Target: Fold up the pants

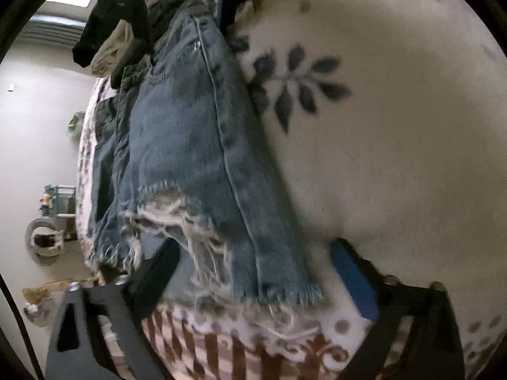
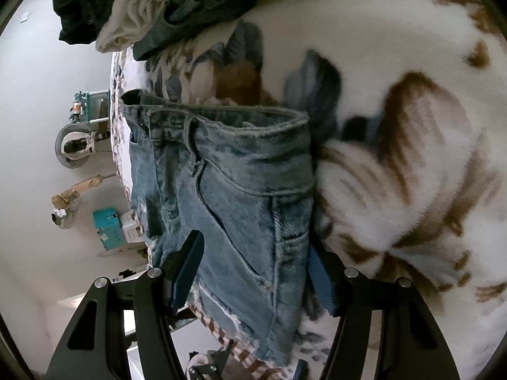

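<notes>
Left hand-held gripper [image 1: 256,272] stands with its jaws apart, straddling the frayed hem end of the denim shorts [image 1: 190,145] without gripping them; one finger lies at the torn leg opening, the other rests on the blanket [image 1: 396,126] just beside the garment's side seam. Right hand-held gripper [image 2: 256,269] is likewise spread, its fingers set either side of the shorts near the pocket and hem, with no cloth pinched that can be confirmed. The shorts [image 2: 228,190] lie flat on the floral blanket covering the bed, close to its edge, waistband away from the right camera. Judgement: the work is at the grasp stage ahead of a fold, with the garment appearing already doubled leg over leg, though this is not certain. The next move would call for both jaws to close on the cloth layers together, then carry one end over toward the other without dragging the blanket. The left wrist view alone shows the ripped, fringed leg hems; the right wrist view alone shows the waistband, belt loops and front pocket. A pile of other clothes [image 2: 177,6] lies beyond the shorts, and floor clutter sits past the bed edge.
</notes>
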Available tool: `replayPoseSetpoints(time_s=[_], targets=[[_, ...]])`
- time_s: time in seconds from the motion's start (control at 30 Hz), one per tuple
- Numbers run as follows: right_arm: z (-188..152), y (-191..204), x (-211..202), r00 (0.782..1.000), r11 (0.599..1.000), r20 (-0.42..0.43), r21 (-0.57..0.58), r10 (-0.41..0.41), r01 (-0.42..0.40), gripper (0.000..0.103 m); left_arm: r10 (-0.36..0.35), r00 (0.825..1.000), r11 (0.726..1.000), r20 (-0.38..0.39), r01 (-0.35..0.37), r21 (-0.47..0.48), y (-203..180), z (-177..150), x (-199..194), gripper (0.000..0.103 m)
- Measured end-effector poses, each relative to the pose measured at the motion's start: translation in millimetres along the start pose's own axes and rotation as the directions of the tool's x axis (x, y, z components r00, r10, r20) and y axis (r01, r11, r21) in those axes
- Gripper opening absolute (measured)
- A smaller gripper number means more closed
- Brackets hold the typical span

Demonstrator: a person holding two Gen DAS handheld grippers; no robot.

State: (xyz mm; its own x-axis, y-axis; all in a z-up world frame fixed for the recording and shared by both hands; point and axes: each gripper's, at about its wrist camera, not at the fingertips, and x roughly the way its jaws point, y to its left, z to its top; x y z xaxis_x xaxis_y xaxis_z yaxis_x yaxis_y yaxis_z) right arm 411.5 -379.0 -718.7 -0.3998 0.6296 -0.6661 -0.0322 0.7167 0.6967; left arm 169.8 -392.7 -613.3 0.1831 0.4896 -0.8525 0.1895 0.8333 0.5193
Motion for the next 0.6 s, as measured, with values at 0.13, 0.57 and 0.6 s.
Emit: replayPoseSetpoints(time_s=[0.13,0.57,0.6], targets=[[0,2,4,0.996,0.996,0.035,-0.023,-0.087,0.088,0.027,-0.042,0.998,0.999,0.037,0.042,-0.009,11,0,-6,0.006],[-15,85,-37,0.983,0.987,0.106,-0.053,-0.147,0.153,0.013,-0.046,0.990,0.975,0.137,0.075,-0.210,136,-13,-64,0.005],[-15,97,-40,0.982,0.986,0.111,-0.059,-0.151,0.158,0.013,-0.040,0.990,0.970,0.138,0.071,-0.231,152,-16,-66,0.005]])
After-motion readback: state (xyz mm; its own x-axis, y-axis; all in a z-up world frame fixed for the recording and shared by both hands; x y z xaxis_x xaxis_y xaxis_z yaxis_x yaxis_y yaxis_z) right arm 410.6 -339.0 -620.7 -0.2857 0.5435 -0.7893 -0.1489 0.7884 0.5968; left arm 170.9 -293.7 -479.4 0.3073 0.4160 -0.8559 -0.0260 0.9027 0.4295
